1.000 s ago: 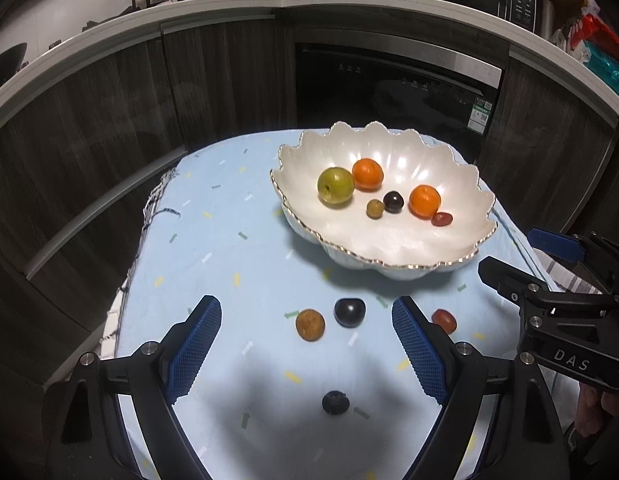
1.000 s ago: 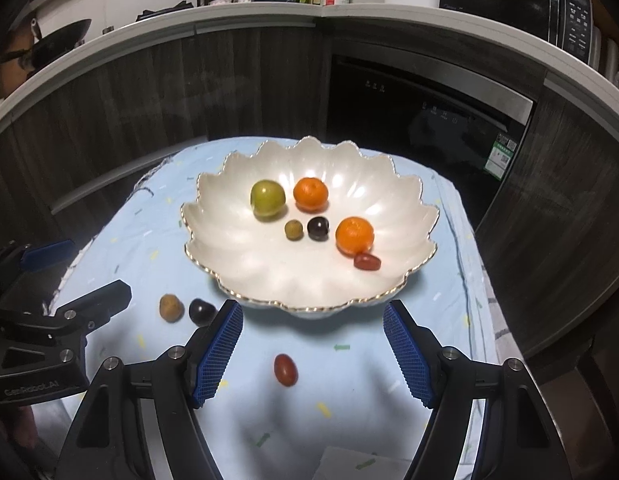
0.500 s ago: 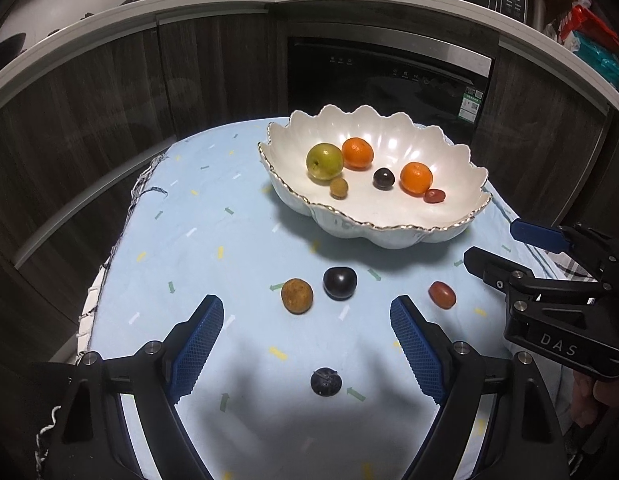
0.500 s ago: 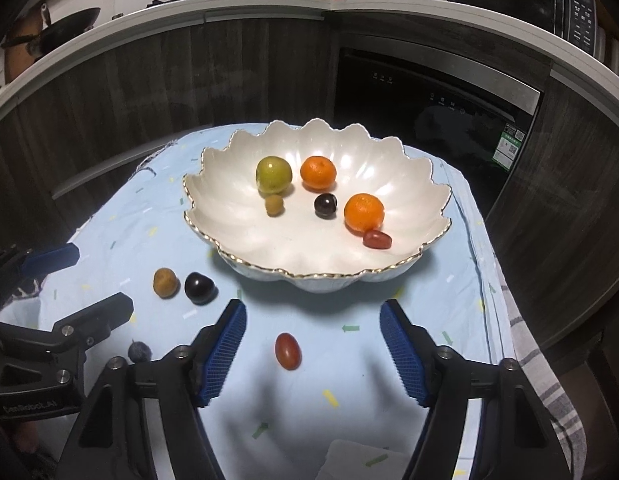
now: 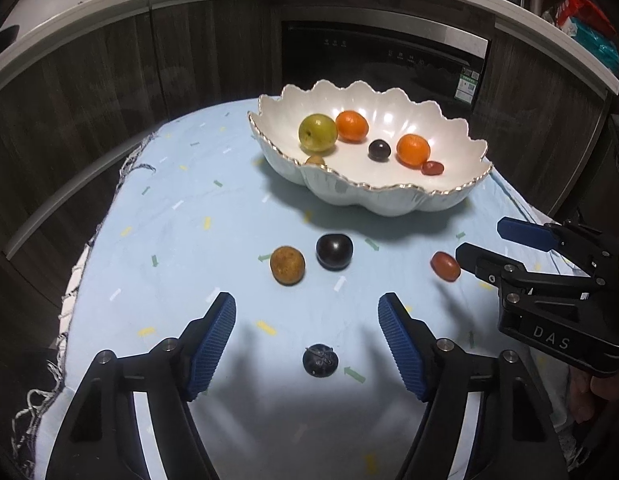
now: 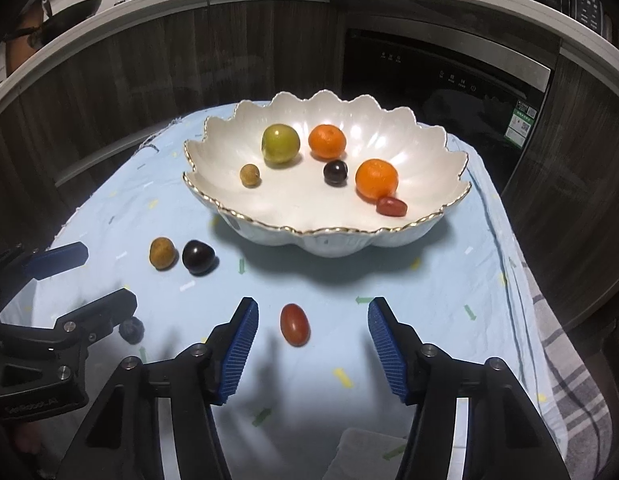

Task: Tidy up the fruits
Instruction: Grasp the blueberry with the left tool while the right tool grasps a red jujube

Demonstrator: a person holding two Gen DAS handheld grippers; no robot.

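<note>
Scalloped white bowl with gold rim sits on the light blue cloth, toward the far side by the dark cabinets. In the bowl I count six: green fruit, two oranges, dark plum, small tan fruit, and a red grape tomato touching the nearer orange.

Loose on the cloth: brown round fruit and dark plum just beside each other, near the bowl's front wall. A blueberry lies closer in, a red grape tomato off to the right side.

My left gripper has its jaws apart and they have just been closing; the blueberry lies between the blue pads, neither pad touching it. My right gripper is likewise apart and has just been closing, the loose tomato between its fingers, nearer the left pad, no contact.

Room: the two grippers sit side by side, close but not touching. Open cloth between the loose fruit and the bowl. Cloth's left edge is frayed and drops off near the cabinets; on the right it gives way to a plaid towel. Bowl rim stands well above the cloth.
</note>
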